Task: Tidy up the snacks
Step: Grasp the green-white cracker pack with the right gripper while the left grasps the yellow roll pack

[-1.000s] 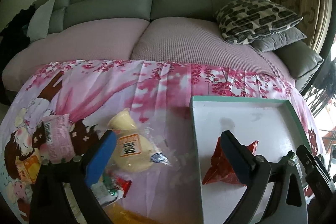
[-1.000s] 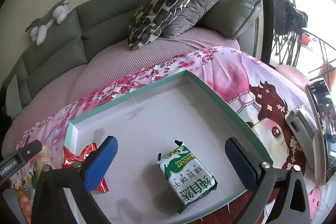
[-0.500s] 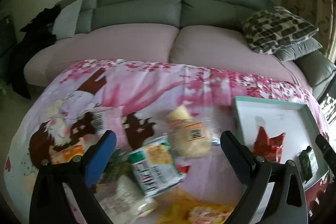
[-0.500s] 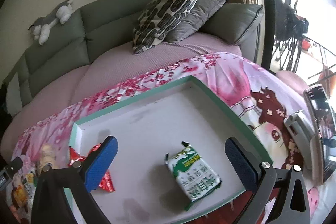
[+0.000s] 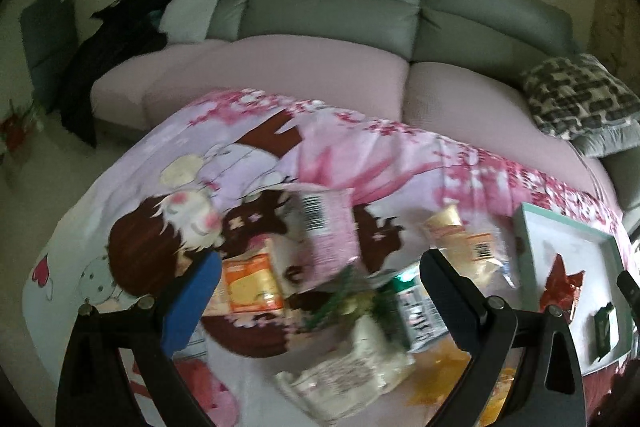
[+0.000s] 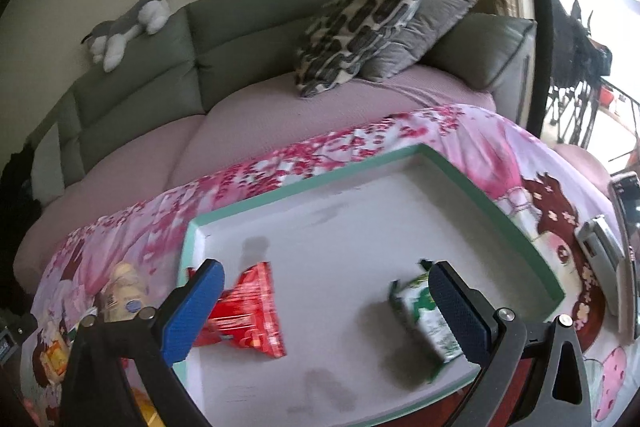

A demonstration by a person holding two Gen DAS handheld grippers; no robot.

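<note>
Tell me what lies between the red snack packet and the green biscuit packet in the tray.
Only bare white tray floor between red snack packet and green biscuit packet, in the right wrist view.

A pink-print cloth [image 5: 360, 155] carries loose snack packets [image 5: 328, 231] and a tray [image 6: 500, 195].

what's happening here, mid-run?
A person is sorting snacks with two handheld grippers. Both sets of jaws are open and hold nothing. The left gripper hangs over a pile of loose packets on the pink printed cloth. The right gripper hangs over the green-rimmed tray, where a red packet and a green biscuit packet lie apart. Most snacks are not yet in the tray.
</note>
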